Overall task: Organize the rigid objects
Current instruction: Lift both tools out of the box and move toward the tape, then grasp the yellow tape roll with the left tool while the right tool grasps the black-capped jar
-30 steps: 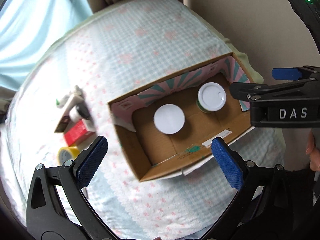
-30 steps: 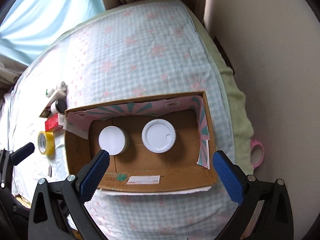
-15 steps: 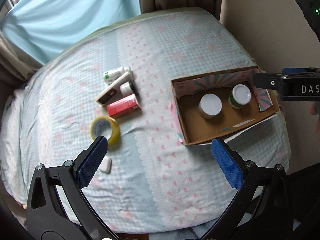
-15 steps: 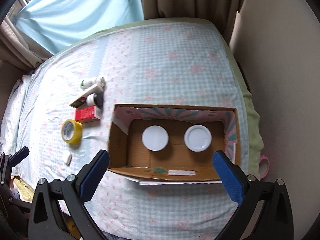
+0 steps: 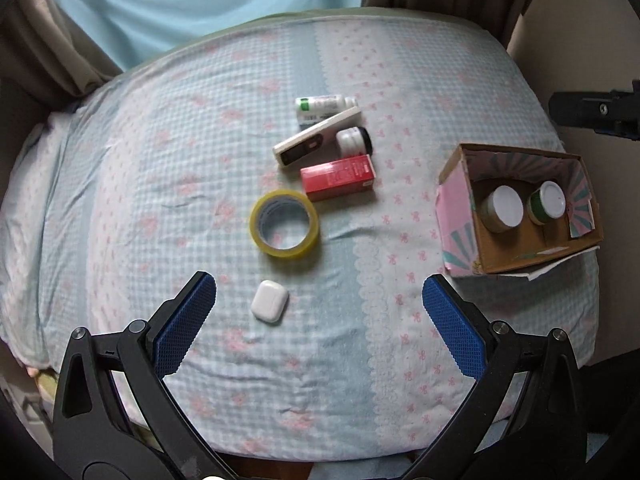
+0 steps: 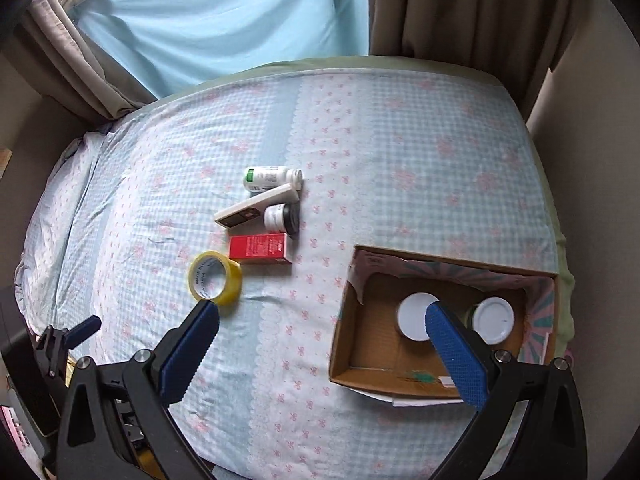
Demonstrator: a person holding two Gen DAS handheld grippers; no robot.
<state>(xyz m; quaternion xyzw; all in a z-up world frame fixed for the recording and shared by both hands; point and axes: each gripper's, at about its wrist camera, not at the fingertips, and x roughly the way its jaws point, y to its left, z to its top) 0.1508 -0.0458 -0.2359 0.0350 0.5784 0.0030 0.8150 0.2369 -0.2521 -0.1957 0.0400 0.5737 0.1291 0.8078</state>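
A cardboard box (image 5: pixel 460 220) (image 6: pixel 344 344) stands on the bed at the right and holds two white-lidded jars (image 5: pixel 506 208) (image 6: pixel 494 318). Loose on the bed lie a yellow tape roll (image 5: pixel 285 230) (image 6: pixel 216 278), a red carton (image 5: pixel 338 176) (image 6: pixel 260 249), a white remote-like bar (image 5: pixel 316 138) (image 6: pixel 256 206), a white bottle (image 5: pixel 324 105) (image 6: pixel 272 176), a small black-capped jar (image 5: pixel 354 140) (image 6: pixel 282 218) and a white earbud case (image 5: pixel 270 301). My left gripper (image 5: pixel 319 312) is open and empty, above the earbud case. My right gripper (image 6: pixel 322 344) is open and empty, near the box's left wall.
The bed has a blue checked cover (image 5: pixel 160 200) with pink flowers. A light blue curtain (image 6: pixel 224 20) and brown drapes (image 6: pixel 460 8) hang behind it. A beige wall (image 6: pixel 592 80) runs along the right side. The other gripper's tip shows at each view's edge.
Both grippers have pulled back and shifted left from over the box. The loose items now sit mid-view and the box has slid to the right. Both stay open.
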